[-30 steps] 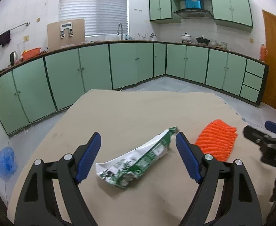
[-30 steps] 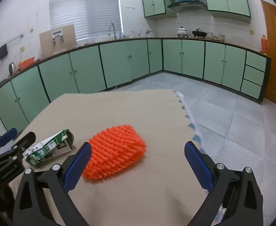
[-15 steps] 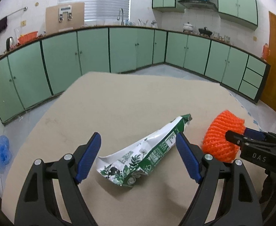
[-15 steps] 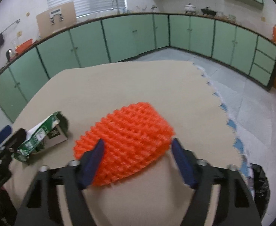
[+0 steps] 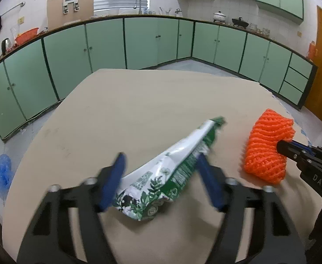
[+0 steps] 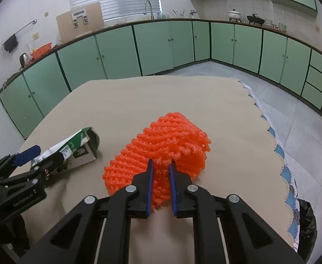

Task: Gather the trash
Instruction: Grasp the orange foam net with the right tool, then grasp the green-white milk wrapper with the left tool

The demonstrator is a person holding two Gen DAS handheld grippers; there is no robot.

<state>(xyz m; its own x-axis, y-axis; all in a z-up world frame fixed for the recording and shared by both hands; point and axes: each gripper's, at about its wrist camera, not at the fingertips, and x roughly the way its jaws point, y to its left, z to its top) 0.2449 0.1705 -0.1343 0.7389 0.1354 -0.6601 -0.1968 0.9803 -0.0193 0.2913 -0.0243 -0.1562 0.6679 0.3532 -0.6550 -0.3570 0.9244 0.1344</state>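
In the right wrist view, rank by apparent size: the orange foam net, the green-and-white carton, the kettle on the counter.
1. orange foam net, largest, though it lies nearest the camera.
2. green-and-white carton, partly hidden behind the left gripper.
3. kettle, smallest, but far off, so its true size is unsure.

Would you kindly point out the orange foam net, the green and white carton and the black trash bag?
orange foam net (image 6: 167, 140): right wrist view, top of mesh.
green and white carton (image 5: 172, 167): left wrist view, printed side.
black trash bag (image 6: 307, 217): right wrist view, upper edge.
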